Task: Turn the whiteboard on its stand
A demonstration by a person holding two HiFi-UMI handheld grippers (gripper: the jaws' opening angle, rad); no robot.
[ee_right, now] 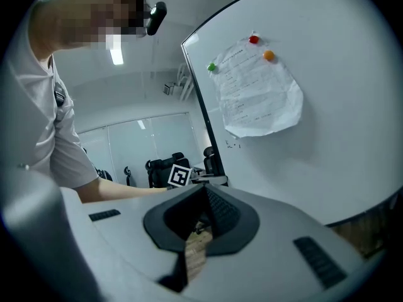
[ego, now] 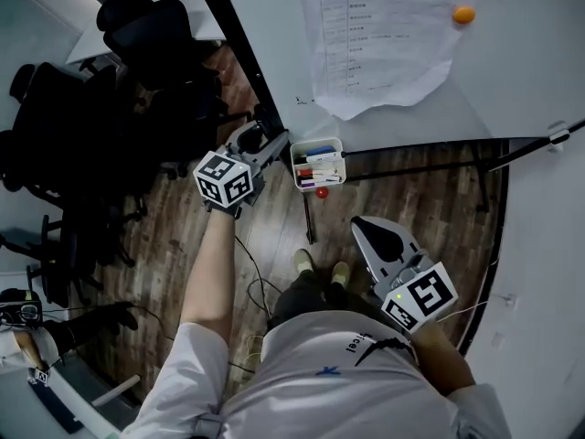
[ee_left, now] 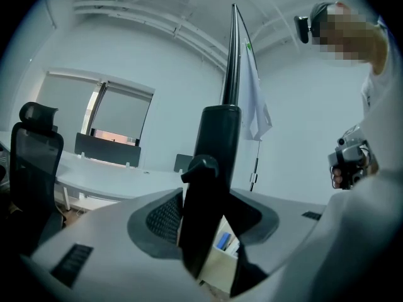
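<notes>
Two grippers: left gripper [ego: 274,141] clamped on whiteboard [ego: 512,71] black frame edge [ee_left: 217,143]; right gripper [ego: 362,223] closed, empty.

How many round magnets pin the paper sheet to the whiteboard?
3, all along the top of the creased white paper sheet on the large white whiteboard: a green round magnet at its left corner, a red magnet at the top, an orange magnet just below-right.

An office meeting room.
Black swivel chairs [ego: 137,26], long white desks [ee_left: 107,180], a blinded window [ee_left: 123,115], and a whiteboard [ego: 521,80] with a sheet [ego: 379,35] under coloured magnets [ego: 463,14].
</notes>
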